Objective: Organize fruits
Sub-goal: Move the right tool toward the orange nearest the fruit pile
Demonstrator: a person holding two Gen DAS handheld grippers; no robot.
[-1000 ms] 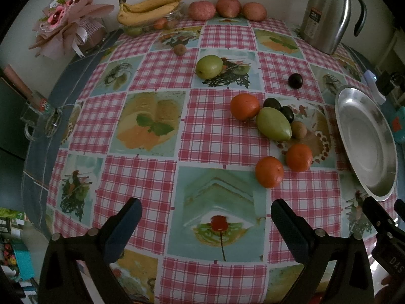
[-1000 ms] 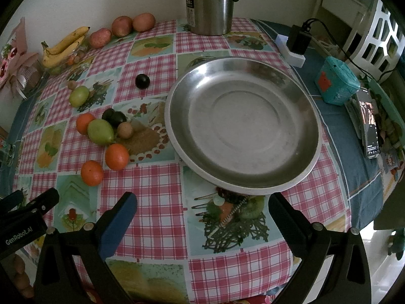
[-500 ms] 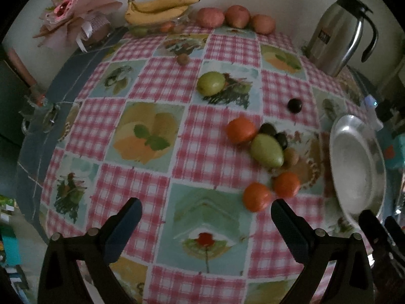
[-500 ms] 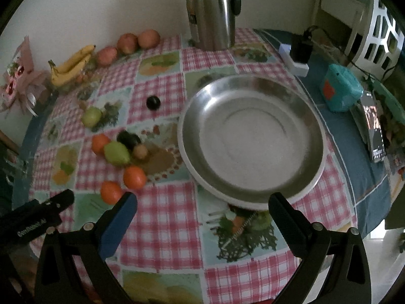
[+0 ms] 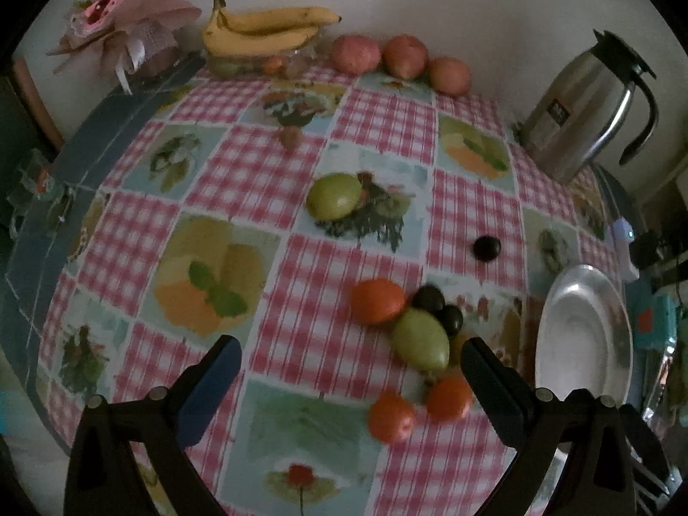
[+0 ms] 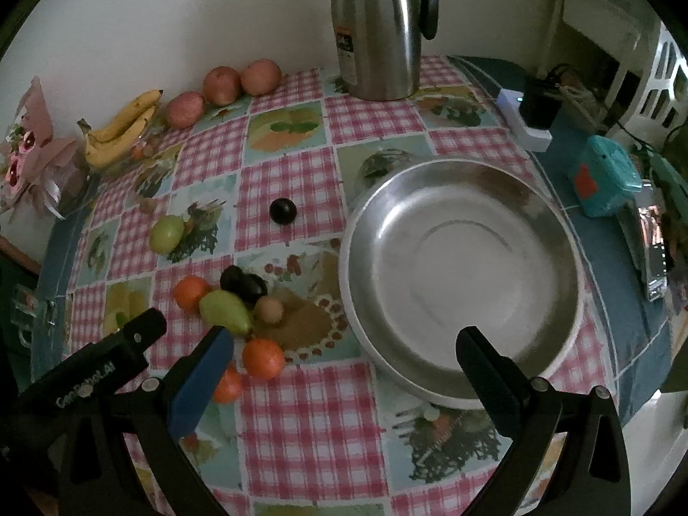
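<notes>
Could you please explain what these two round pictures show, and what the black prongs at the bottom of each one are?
No robot here: a person holds one pair of tongs in each hand, with a fisheye camera on each looking along its fingers. The prongs are the left tongs in one picture and the right tongs in the other. Both are open and hold nothing. On the red-checked tablecloth lie a cluster of oranges, a green mango and dark plums, beside an empty round steel plate.
</notes>
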